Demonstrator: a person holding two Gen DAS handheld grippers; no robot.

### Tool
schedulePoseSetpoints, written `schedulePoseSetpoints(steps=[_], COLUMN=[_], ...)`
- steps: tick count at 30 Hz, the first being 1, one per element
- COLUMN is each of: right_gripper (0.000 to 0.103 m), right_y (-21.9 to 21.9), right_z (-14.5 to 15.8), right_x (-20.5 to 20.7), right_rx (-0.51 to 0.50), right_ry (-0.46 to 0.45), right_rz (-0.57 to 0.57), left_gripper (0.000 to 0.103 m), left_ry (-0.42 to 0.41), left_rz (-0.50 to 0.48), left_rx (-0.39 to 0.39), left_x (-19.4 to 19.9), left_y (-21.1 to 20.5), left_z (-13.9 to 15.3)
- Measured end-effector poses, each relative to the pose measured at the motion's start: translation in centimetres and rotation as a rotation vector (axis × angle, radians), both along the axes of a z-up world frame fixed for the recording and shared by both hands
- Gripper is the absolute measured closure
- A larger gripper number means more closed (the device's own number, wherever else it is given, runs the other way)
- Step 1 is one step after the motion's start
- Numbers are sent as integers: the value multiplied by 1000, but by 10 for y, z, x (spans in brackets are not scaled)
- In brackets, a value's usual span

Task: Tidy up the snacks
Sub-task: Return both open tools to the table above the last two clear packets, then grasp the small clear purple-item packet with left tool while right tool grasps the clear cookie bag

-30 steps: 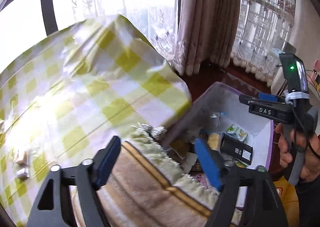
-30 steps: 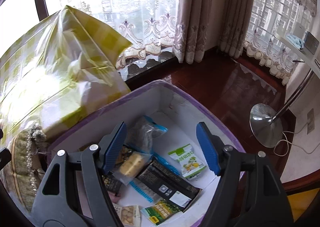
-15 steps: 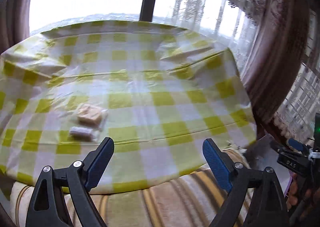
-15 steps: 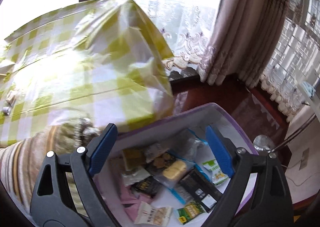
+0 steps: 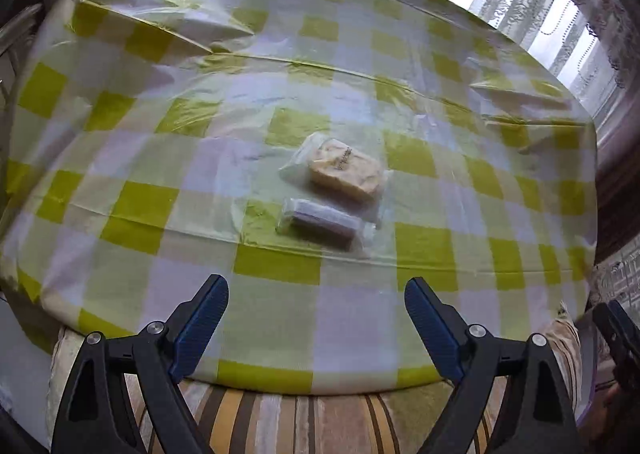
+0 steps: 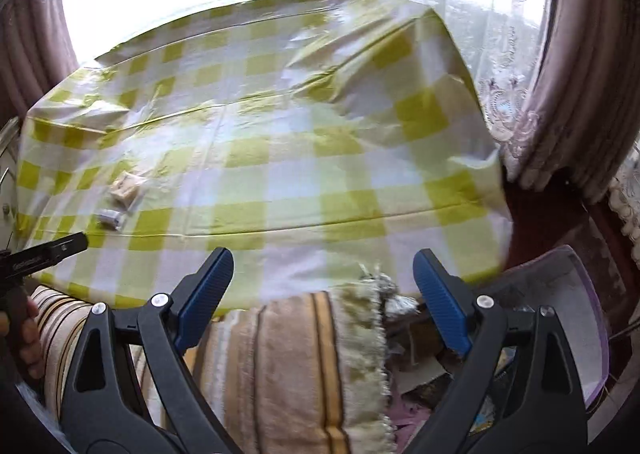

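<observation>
Both tongs swung from box to table; left tongs (image 5: 316, 318) and right tongs (image 6: 324, 290) apart, empty; box (image 6: 576, 334) half hidden.

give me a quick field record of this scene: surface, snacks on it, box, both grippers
surface: table under a yellow-and-white checked plastic cloth
snacks on cloth: two clear-wrapped pieces side by side, a pale yellow cake and a darker bar nearer the camera
box: purple-rimmed box past the table's right edge, packets inside, mostly hidden
left gripper: open, nothing between the jaws, pointed at the two snacks
right gripper: open, nothing between the jaws, over the table edge beside the box
</observation>
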State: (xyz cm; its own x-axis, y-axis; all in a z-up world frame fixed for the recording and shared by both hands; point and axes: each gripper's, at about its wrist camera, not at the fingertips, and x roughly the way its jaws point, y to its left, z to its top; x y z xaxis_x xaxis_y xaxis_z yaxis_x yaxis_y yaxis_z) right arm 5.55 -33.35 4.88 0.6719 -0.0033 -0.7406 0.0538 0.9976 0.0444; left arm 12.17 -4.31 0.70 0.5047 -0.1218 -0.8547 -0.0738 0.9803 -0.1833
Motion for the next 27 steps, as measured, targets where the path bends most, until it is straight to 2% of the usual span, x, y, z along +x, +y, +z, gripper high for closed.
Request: schedulePoseSetpoints(steps=[4,9,11,15,21,25,27], right_gripper=[11,11,11,11,11,11,11], right_y=[27,42,45,53,82,112,128], right_z=[-4,-9,-12,-14,-17,-21,-23], right_x=[8,18,25,38,57,69,75], right_rx=[11,18,17,29,25,-4,-29], right_ry=[3,10,18,32,33,32,30], right_rz=[59,97,98,106,163,231,267], left_gripper=[12,12,12,12,12,12,12], left_ry=[-15,-27,-8,12,47,45,47], left_rz=[16,-69,-51,7,111,184,217], left_rx=[111,278,344,383,301,216,143], left_x=[28,49,53,50,35,24,17], left_y=[-14,-37,-35,-10,49,78,93], left_z=[-3,-13,-20,-22,-27,-26,-26])
